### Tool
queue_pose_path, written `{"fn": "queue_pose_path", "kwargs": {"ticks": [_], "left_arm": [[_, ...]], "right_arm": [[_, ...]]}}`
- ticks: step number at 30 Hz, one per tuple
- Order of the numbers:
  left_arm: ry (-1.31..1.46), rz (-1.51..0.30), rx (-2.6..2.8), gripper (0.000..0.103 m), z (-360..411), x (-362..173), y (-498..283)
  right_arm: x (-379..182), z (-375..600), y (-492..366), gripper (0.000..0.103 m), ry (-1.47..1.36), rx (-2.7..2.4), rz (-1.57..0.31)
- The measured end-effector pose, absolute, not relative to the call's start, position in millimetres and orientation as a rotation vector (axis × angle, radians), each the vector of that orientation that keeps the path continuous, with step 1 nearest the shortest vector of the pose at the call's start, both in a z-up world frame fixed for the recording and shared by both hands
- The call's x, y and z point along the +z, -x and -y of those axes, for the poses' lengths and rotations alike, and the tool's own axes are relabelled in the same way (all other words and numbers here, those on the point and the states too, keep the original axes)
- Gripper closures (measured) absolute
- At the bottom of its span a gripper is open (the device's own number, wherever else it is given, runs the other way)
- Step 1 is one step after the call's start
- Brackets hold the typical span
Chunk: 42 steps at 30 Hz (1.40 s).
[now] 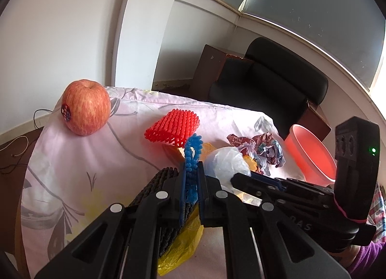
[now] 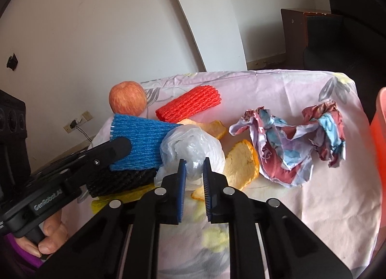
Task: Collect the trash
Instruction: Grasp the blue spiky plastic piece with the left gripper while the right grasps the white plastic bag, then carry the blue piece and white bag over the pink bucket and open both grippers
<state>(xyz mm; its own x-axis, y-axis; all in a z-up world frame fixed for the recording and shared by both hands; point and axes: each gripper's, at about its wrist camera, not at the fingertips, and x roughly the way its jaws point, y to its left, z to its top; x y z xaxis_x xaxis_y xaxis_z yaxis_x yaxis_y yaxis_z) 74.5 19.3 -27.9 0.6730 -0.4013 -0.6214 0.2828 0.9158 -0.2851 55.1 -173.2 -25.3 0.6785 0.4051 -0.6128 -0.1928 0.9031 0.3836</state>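
The left claw is shut tight on a blue foam net sleeve, which it holds just above a black foam net sleeve and a yellow plastic bag on the counter, which wears a pale pink flowered cloth. The right claw has closed on the near edge of a crumpled clear plastic bag, and a fold of it sits pinched between the blue pads. This looks like the pick-up step for that bag. To do it well, the grip should stay firm, since thin plastic can slip, and the lift should go straight up so the bag does not drag the orange peel pieces beside it. Then it should go over to the pink plastic bucket at the counter's right edge. Other trash waits nearby: a red foam net sleeve and a crumpled printed paper wrapper. The red apple at the far corner is likely not trash. The left wrist view shows the open mouth of the bucket and a black armchair behind the counter. The right wrist view shows only a sliver of the bucket, but it shows the pinch on the bag, the whole wrapper, and the person's hand on the left claw's handle.
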Motion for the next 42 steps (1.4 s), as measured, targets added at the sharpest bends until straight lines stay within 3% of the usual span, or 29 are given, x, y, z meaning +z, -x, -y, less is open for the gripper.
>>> {"fn": "queue_pose_path", "kwargs": {"ticks": [24, 42], "left_arm": [[0.179, -0.63, -0.445, 0.096, 10, 26, -41], [0.078, -0.586, -0.52, 0.096, 98, 53, -45]], "right_arm": [[14, 296, 30, 0.089, -0.479, 0.12, -0.51], [4, 394, 54, 0.089, -0.508, -0.149, -0.397]]}}
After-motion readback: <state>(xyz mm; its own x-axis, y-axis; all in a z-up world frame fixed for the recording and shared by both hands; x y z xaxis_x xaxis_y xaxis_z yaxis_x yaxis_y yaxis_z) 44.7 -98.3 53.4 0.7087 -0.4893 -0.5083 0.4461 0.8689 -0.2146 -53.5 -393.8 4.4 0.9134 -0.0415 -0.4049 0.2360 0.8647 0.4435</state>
